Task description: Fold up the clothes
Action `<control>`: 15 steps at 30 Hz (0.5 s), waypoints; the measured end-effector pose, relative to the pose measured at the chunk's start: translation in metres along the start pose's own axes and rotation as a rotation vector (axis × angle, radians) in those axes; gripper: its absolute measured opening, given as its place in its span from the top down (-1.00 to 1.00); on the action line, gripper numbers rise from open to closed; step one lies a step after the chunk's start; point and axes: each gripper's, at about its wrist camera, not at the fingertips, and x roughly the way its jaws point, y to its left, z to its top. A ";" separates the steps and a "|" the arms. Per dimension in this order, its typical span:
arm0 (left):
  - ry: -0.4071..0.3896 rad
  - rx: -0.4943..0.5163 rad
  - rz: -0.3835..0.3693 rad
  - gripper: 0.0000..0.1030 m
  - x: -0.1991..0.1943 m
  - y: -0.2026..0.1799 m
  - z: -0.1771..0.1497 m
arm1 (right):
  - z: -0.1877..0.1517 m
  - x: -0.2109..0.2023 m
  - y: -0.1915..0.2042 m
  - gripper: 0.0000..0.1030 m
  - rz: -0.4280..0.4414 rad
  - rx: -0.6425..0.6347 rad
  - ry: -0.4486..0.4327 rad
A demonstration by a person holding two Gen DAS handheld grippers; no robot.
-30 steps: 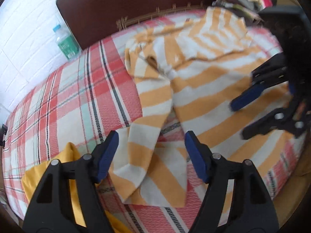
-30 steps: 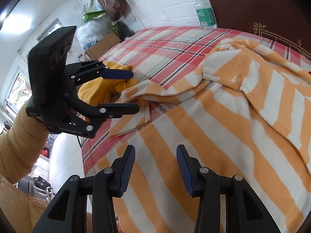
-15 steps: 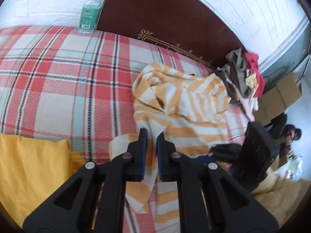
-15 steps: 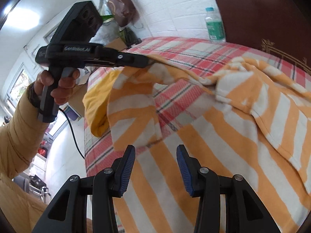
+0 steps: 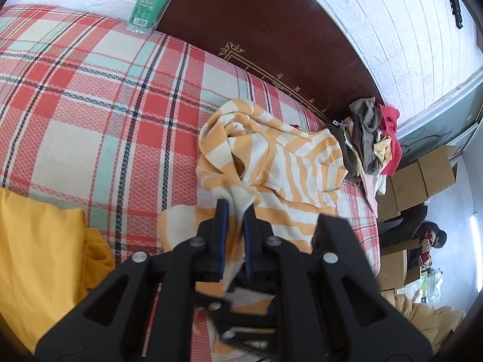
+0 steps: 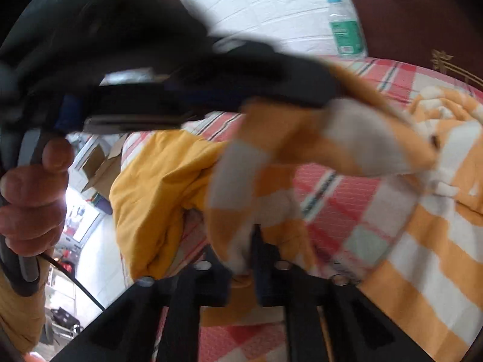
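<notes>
An orange-and-white striped garment (image 5: 289, 163) lies crumpled on the plaid bed. My left gripper (image 5: 235, 211) is shut on one end of it and holds that end lifted; the cloth runs between its blue pads. In the right wrist view the lifted striped cloth (image 6: 271, 157) hangs from the left gripper (image 6: 326, 90), blurred at the top. My right gripper (image 6: 243, 247) is shut on the hanging lower edge of the same cloth. The right gripper also shows in the left wrist view (image 5: 241, 322), low and partly hidden.
A yellow garment (image 5: 39, 247) lies at the bed's left, also in the right wrist view (image 6: 163, 193). A water bottle (image 5: 148, 9) stands by the dark headboard (image 5: 271, 30). A pile of clothes (image 5: 371, 135) sits at the bed's far corner. Cardboard boxes (image 5: 422, 178) and a seated person (image 5: 428, 238) are beyond.
My left gripper has shut on the striped cloth and lifted it. My right gripper, open half a second ago, has closed on the hanging edge, close under the left gripper.
</notes>
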 end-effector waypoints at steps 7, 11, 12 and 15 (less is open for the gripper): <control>-0.037 0.017 -0.124 0.77 -0.012 -0.022 0.008 | 0.034 -0.121 -0.021 0.89 0.124 -0.057 -0.175; -0.043 0.067 -0.215 0.78 -0.008 -0.053 0.008 | 0.060 -0.186 -0.056 0.89 0.126 0.007 -0.263; -0.043 0.085 -0.236 0.78 -0.005 -0.062 0.006 | 0.066 -0.201 -0.067 0.89 0.117 0.024 -0.289; -0.054 0.152 -0.239 0.77 0.003 -0.082 0.002 | 0.073 -0.237 -0.096 0.89 0.074 0.088 -0.349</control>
